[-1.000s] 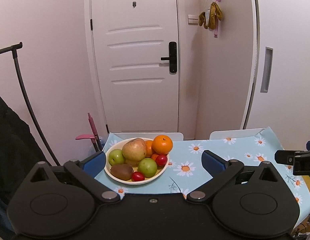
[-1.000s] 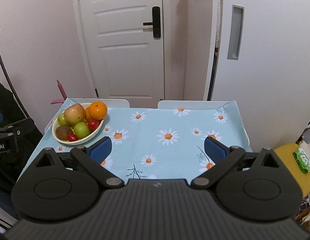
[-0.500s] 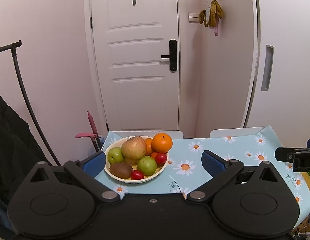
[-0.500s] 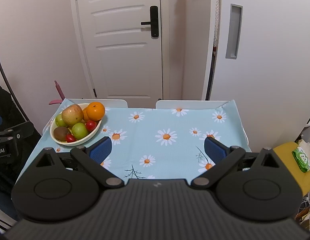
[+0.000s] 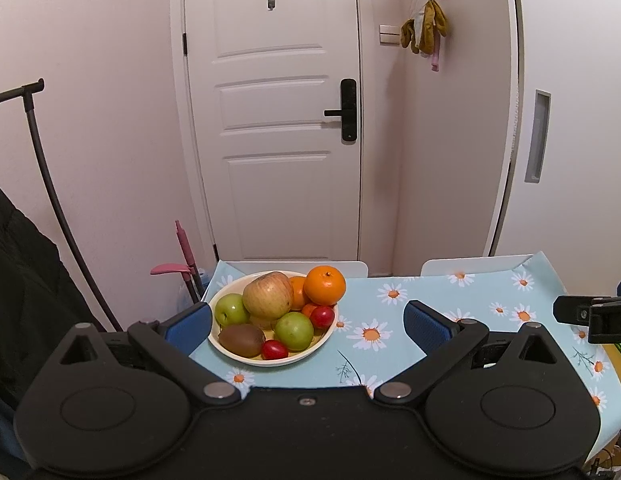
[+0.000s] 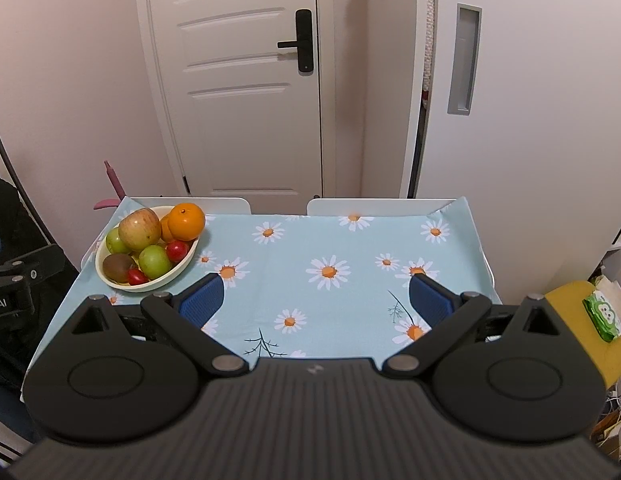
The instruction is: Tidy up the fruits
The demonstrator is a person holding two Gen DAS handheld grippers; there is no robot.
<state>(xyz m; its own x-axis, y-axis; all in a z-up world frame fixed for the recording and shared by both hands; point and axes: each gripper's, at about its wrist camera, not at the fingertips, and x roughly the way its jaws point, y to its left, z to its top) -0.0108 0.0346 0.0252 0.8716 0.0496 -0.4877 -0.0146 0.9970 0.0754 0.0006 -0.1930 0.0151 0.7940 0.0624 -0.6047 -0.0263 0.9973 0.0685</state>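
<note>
A cream bowl (image 5: 322, 340) heaped with fruit sits at the table's far left; it also shows in the right wrist view (image 6: 182, 268). It holds a big apple (image 5: 267, 295), an orange (image 5: 325, 285), two green apples (image 5: 293, 330), a kiwi (image 5: 241, 339) and small red fruits (image 5: 274, 349). My left gripper (image 5: 308, 322) is open and empty, held back from the table with the bowl between its fingers in view. My right gripper (image 6: 316, 300) is open and empty above the table's front middle.
The table has a blue daisy cloth (image 6: 330, 248). Two white chair backs (image 6: 382, 206) stand at its far edge, a white door (image 5: 278, 120) behind. A black rack (image 5: 42, 168) and dark clothing are at the left. A yellow stool with a green pack (image 6: 602, 314) is at the right.
Both grippers have drifted slightly, so the bowl and table sit a little nearer and higher in view. Both stay open and empty.
</note>
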